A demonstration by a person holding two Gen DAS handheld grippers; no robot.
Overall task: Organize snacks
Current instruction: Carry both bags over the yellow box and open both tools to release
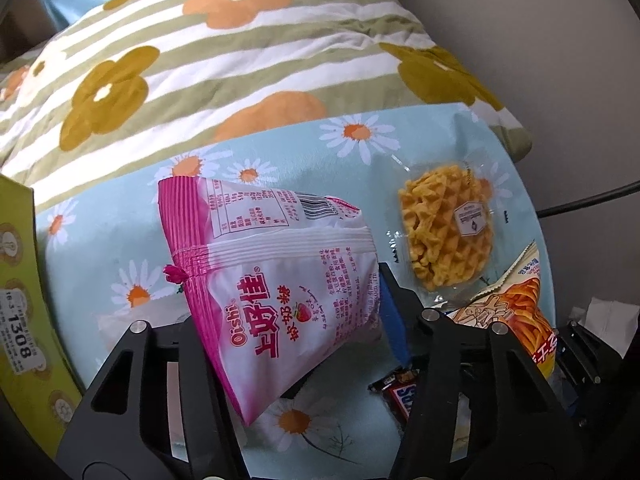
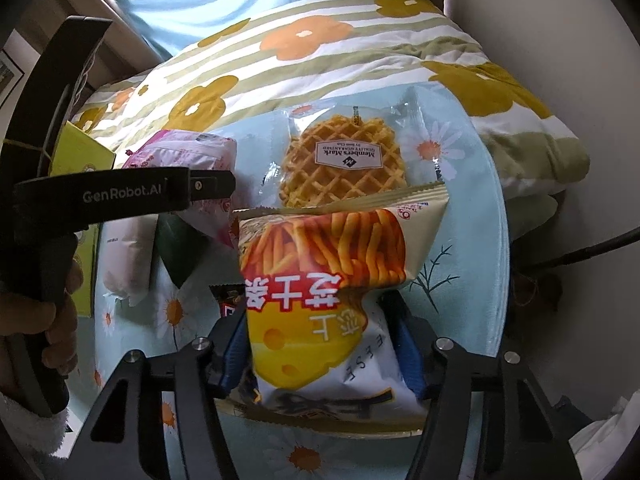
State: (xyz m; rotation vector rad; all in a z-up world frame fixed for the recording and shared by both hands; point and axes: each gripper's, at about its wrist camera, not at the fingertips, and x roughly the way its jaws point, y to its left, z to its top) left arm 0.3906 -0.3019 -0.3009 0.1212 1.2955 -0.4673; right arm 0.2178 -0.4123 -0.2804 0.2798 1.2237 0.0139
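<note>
Quilt [image 1: 240, 60]: soft striped cotton with orange and mustard flowers, puffed up behind the work area.
Daisy cloth [image 1: 440, 140]: pale blue sheet printed with white daisies, lying smooth; every loose snack lies on it.
Green box [image 1: 20, 280]: stiff printed cardboard at the left edge of the cloth, with a white label; whether it is the place the snacks go I cannot tell.
Pink candy bag [image 1: 280, 272]: glossy crimped pillow pack, puffy, lifted and tilted in the left gripper [image 1: 292, 340], whose fingers pinch its lower half.
Chip bag [image 2: 332, 280]: shiny foil-like pack printed with fries and cheese, creased where the right gripper [image 2: 320, 356] squeezes its lower part between blue pads.
Waffle pack [image 2: 344, 160]: golden grid-patterned waffle in clear crinkly wrap, flat on the cloth just beyond the chip bag, touched by neither gripper.
Chocolate bar [image 1: 400, 392]: small dark wrapper, lying near the left gripper's right finger, mostly hidden.
Step in hand: both grippers appear to be carrying one bag each, mid-transfer.
Next move: likely needs each bag carried to its spot and let go gently, since the air-filled packs can slip or crush; the waffle and bar remain to be sorted.
</note>
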